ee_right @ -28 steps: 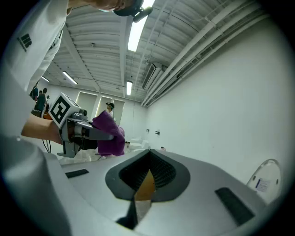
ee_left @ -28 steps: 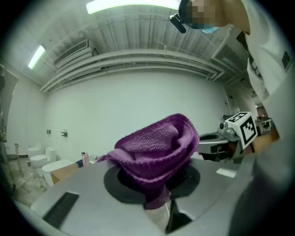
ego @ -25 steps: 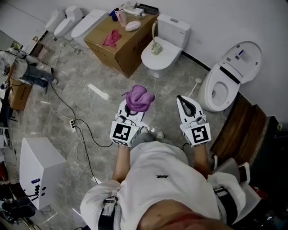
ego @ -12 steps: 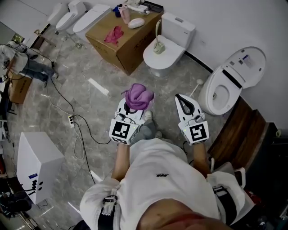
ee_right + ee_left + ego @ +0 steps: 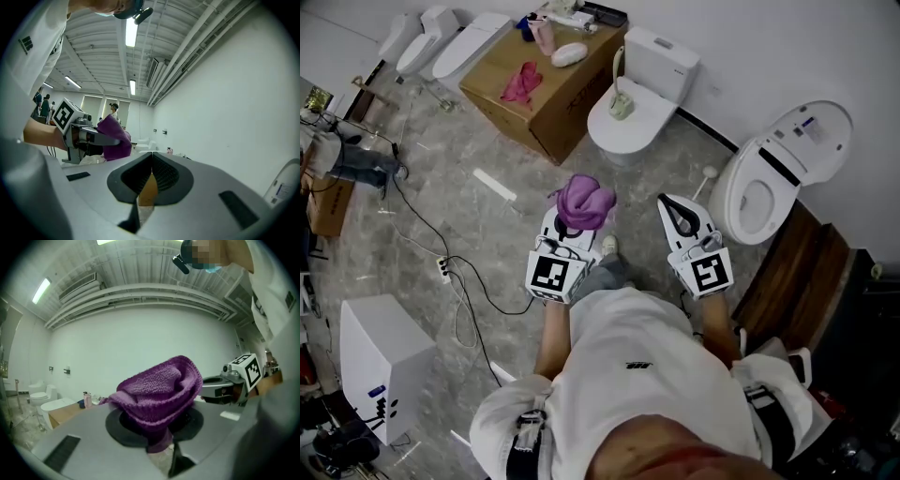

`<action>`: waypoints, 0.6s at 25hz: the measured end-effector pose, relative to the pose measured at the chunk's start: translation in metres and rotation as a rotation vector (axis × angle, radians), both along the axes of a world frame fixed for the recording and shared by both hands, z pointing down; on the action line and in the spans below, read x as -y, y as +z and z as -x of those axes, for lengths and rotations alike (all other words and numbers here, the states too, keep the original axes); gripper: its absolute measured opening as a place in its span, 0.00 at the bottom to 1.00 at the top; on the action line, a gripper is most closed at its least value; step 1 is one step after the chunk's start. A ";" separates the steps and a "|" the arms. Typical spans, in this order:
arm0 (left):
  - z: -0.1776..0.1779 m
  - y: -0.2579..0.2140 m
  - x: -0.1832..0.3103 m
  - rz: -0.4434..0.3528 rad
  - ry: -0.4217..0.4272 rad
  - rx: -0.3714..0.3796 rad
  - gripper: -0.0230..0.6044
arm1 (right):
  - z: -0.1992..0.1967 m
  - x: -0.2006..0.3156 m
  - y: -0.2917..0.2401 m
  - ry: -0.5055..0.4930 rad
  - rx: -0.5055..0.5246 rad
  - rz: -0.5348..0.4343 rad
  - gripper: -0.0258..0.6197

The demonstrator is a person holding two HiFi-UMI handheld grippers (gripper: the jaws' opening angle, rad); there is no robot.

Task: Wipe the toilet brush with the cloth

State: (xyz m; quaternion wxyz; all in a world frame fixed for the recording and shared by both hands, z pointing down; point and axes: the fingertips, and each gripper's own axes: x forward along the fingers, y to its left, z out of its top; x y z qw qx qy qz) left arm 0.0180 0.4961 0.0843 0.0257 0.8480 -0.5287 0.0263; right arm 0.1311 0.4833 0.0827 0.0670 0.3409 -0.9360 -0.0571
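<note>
The toilet brush (image 5: pixel 621 94) stands in its holder on the closed lid of a white toilet (image 5: pixel 609 127) against the far wall. My left gripper (image 5: pixel 572 223) is shut on a bunched purple cloth (image 5: pixel 585 202), held level well short of that toilet. The left gripper view shows the cloth (image 5: pixel 159 390) pinched between the pads and bulging above them. To its right, my right gripper (image 5: pixel 666 201) is shut with nothing in it; its pads (image 5: pixel 157 173) meet at the tip. Each gripper shows in the other's view: the right gripper (image 5: pixel 229 385) and the left gripper (image 5: pixel 89 136).
A cardboard box (image 5: pixel 539 84) with a pink rag (image 5: pixel 520 82) and bottles stands left of the toilet. An open-lid toilet (image 5: pixel 769 178) is at the right, with a dark wooden bench (image 5: pixel 797 272) beside it. Cables (image 5: pixel 455 272) cross the floor near a white cabinet (image 5: pixel 380 361).
Both grippers have moved forward together a little toward the toilet with the brush. The purple cloth stays in the left gripper, and the right stays shut.
</note>
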 end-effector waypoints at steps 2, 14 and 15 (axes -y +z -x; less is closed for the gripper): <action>0.006 0.000 0.018 -0.002 0.018 -0.001 0.19 | 0.006 0.017 -0.001 0.014 -0.004 -0.003 0.04; 0.058 0.001 0.116 0.002 0.055 -0.002 0.19 | 0.057 0.107 0.004 0.051 -0.039 0.011 0.04; 0.062 0.002 0.123 0.003 0.059 -0.005 0.19 | 0.061 0.113 0.005 0.053 -0.043 0.012 0.04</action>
